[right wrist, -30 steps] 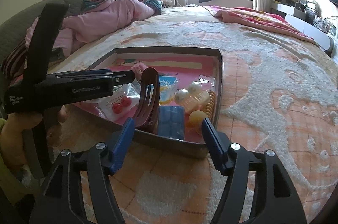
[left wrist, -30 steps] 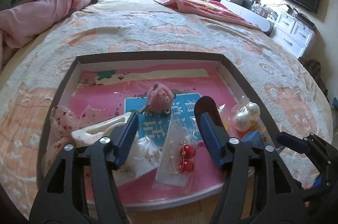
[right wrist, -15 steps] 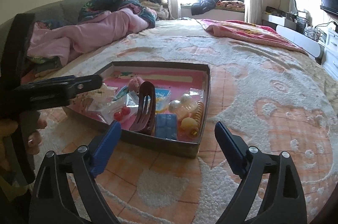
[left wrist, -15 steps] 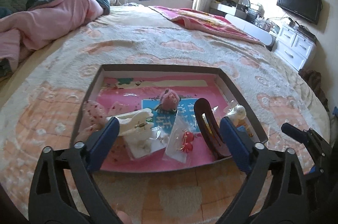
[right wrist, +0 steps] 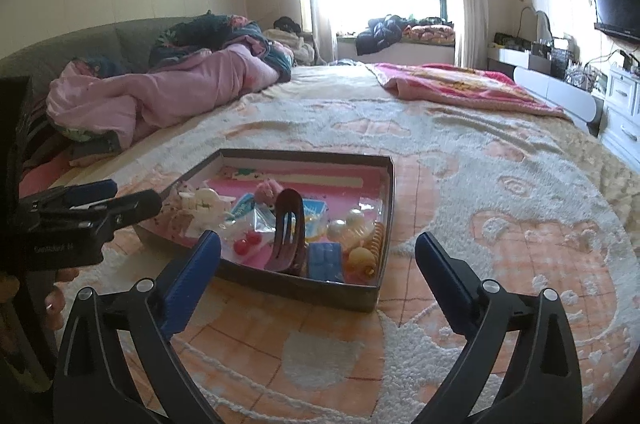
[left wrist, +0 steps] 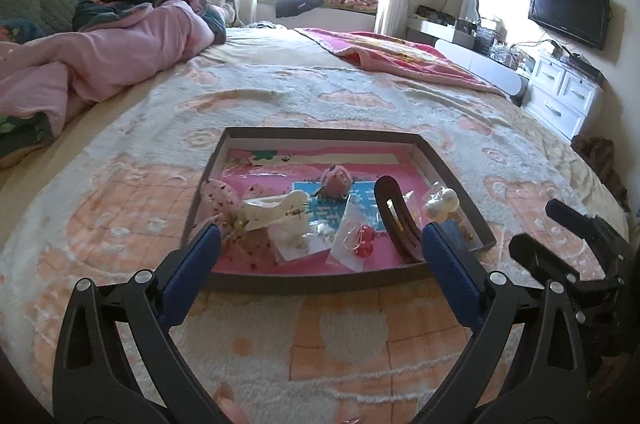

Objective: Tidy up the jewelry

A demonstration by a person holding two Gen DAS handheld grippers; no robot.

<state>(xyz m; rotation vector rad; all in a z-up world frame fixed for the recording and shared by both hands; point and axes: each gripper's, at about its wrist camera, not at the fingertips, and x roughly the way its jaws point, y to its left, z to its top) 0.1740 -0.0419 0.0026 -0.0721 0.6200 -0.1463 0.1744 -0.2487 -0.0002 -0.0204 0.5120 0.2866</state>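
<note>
Both the left gripper (left wrist: 320,252) and the right gripper (right wrist: 318,256) are hovering released and empty over the bedspread (left wrist: 332,336), just short of the near edge of the shallow box (left wrist: 320,282). The jewelry is lying inside it: the bagged red earrings (left wrist: 362,244) near the near edge, the brown hair claw (left wrist: 394,220) standing beside them. A good pick is probably coming straight down over one piece, pinching the bag's edge, avoiding its neighbours.

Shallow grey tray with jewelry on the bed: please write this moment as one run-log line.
left hand-held gripper: open, empty | right hand-held gripper: open, empty | shallow grey tray: on bed, full | brown hair claw clip: in tray, untouched
</note>
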